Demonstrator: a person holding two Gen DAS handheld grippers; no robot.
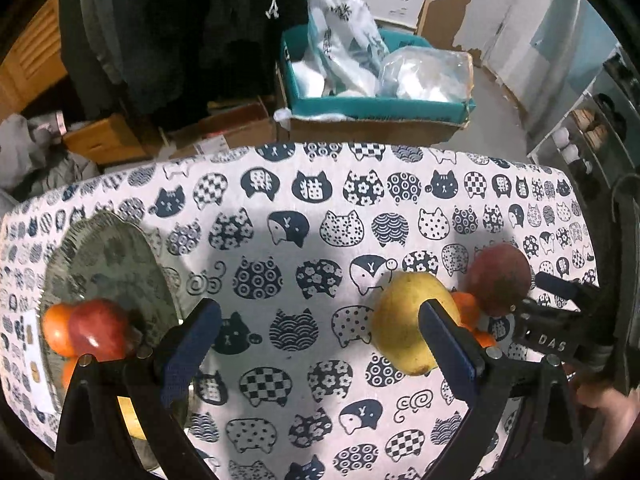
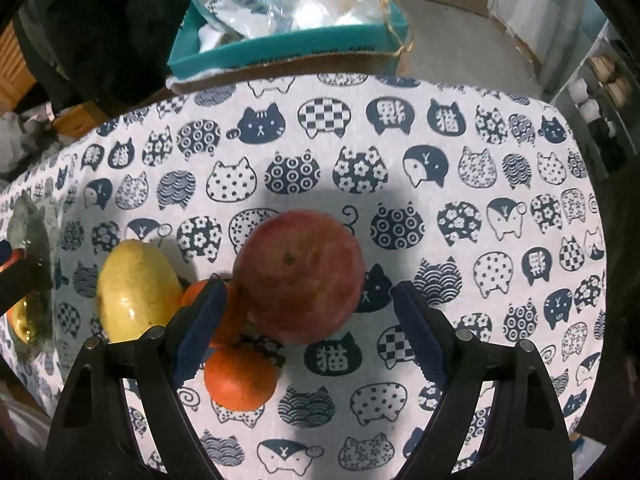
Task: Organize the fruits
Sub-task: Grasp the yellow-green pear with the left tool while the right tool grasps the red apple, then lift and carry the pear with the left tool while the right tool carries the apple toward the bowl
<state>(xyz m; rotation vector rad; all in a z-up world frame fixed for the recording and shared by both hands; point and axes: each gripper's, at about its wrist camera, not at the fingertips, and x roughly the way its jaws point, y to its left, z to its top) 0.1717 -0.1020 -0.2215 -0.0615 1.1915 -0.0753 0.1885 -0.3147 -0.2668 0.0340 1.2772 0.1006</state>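
At the table's left edge sits a clear glass plate (image 1: 108, 264) with a ribbed rim, and on its near part lie a glossy red apple (image 1: 98, 330) and an orange (image 1: 56, 330) touching it on the left; a second orange fruit shows just below them, mostly hidden. The left gripper (image 1: 318, 344) hangs over the cat-print cloth (image 1: 280, 208) in the middle of the table, its blue-padded fingers wide apart with nothing between them. Toward the right edge, a yellow pear (image 2: 136, 292), smooth and slightly shiny, lies on the cloth beside two oranges (image 2: 240, 376), one behind the other, the nearer showing a dark leafy stem end. A big apple (image 2: 300, 276), matte pinkish-red with faint yellow streaks and its calyx facing the right wrist camera, touches the oranges from the right. The right gripper (image 2: 308, 328) is spread around this apple, one pad against the oranges' side, the other apart from the fruit; the jaws are not clamped.
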